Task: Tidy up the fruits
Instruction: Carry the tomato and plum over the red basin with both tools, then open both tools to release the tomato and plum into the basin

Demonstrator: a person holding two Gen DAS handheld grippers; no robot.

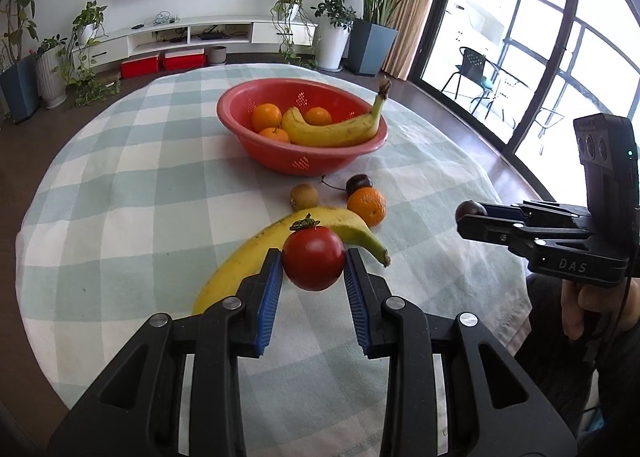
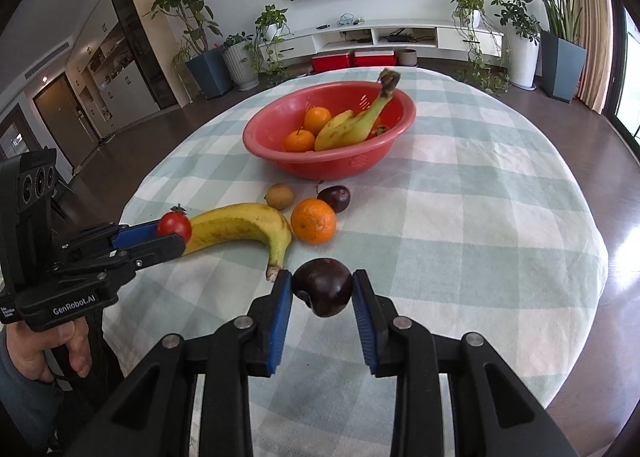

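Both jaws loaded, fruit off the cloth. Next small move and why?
Probably carry both toward the red bowl. The left gripper clamps the tomato, the right gripper the dark plum; both hang above the tablecloth, and the bowl lies ahead with room inside.

Table: round, checked cloth.
Landmark: red bowl.
Near bowl: banana, orange, kiwi, dark plum.

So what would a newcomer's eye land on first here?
Probably the red tomato pinched in the left gripper and the dark plum in the right gripper, both above the checked tablecloth. Behind them sits the red colander bowl holding oranges and a banana.
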